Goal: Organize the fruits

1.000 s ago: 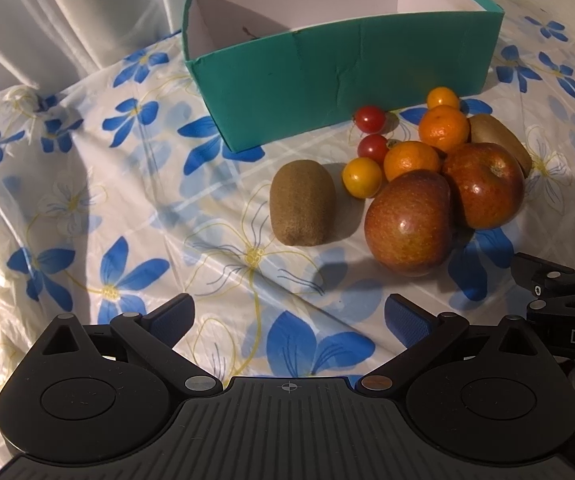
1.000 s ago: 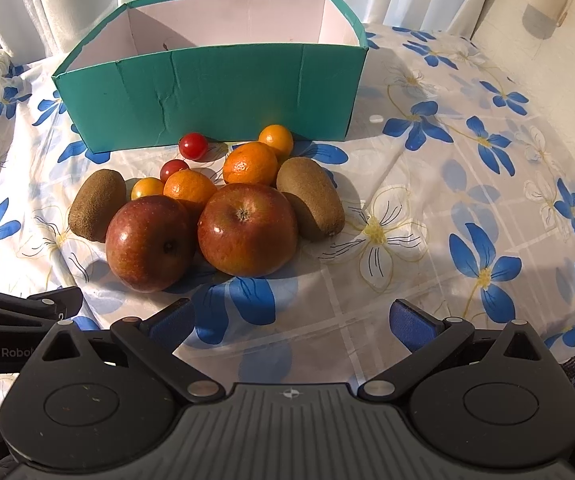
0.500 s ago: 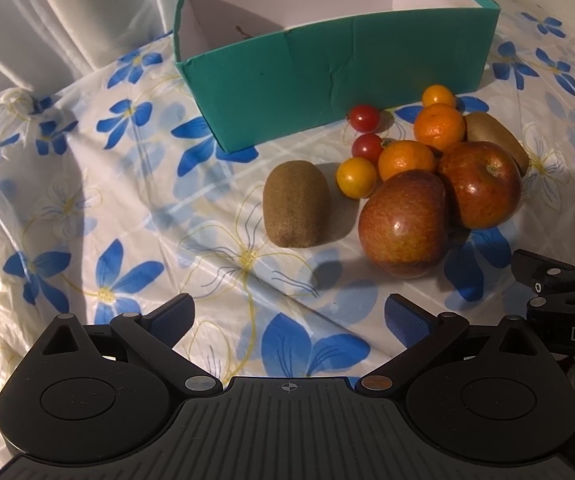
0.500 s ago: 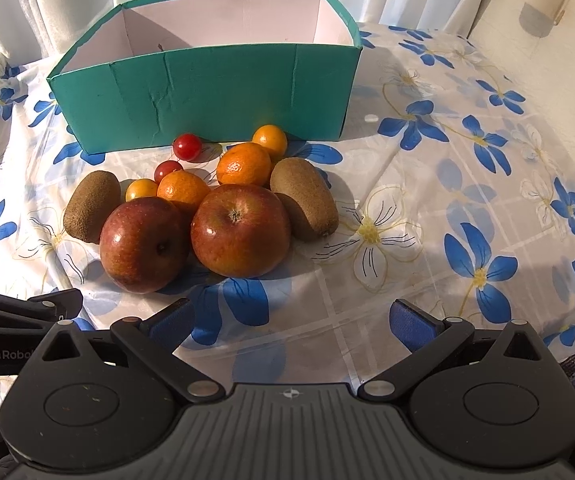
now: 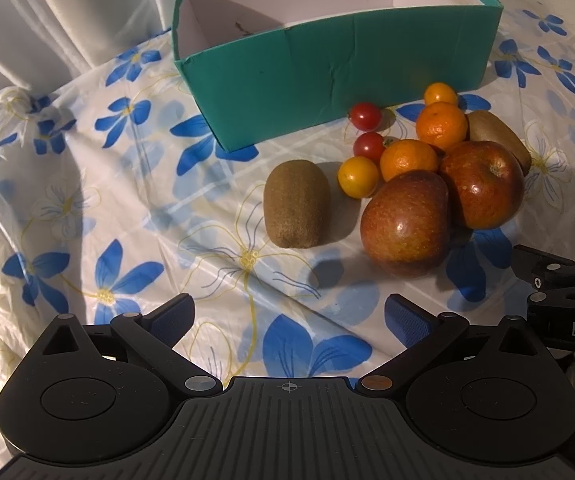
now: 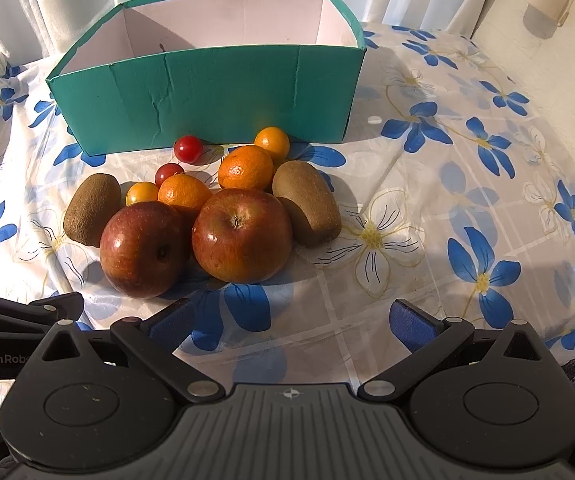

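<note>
A teal open box (image 5: pixel 327 60) (image 6: pixel 215 96) stands at the back; what I see of its white inside is bare. In front lies a cluster of fruit: two red apples (image 6: pixel 145 250) (image 6: pixel 241 234), two kiwis (image 6: pixel 91 208) (image 6: pixel 307 202), two mandarins (image 6: pixel 245 168) (image 6: pixel 185 192), two red cherry tomatoes (image 6: pixel 187 149) and two small yellow fruits (image 6: pixel 272 141). In the left wrist view the left kiwi (image 5: pixel 296 204) lies apart from the near apple (image 5: pixel 405 226). My left gripper (image 5: pixel 287 318) and right gripper (image 6: pixel 293 318) are both open and empty, short of the fruit.
The table wears a white cloth with blue flowers (image 6: pixel 427 220). White curtains (image 5: pixel 67 12) hang behind the box. A pale wall (image 6: pixel 547 60) is at the right. Each gripper's body shows at the other view's edge (image 5: pixel 559 296) (image 6: pixel 15 328).
Both grippers have drawn slightly nearer and shifted a little; the fruit and box sit a bit lower and larger in view. Nothing was picked up.
</note>
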Available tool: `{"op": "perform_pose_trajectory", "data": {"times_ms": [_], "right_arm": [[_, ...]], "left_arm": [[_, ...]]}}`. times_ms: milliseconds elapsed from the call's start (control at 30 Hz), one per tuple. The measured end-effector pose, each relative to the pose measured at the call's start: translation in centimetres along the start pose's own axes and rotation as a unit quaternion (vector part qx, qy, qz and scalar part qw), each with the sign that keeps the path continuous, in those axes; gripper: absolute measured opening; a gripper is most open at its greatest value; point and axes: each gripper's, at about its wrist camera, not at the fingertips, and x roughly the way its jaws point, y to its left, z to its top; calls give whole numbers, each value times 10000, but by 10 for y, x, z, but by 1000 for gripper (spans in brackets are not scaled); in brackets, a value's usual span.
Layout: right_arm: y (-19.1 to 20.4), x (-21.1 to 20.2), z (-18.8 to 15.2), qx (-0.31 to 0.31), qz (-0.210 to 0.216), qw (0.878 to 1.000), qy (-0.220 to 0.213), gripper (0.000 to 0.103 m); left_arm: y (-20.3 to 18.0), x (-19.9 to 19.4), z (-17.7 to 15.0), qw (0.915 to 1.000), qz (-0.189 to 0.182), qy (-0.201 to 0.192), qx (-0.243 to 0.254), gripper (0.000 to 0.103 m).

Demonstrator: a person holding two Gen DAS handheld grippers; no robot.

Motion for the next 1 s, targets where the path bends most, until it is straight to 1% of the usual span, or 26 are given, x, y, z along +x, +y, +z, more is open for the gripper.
{"op": "perform_pose_trajectory", "data": {"times_ms": [1000], "right_arm": [[-2,0,1,55,22,10000,-27,103]], "left_arm": [[1,0,2,10000,-86,-14,-33,103]]}}
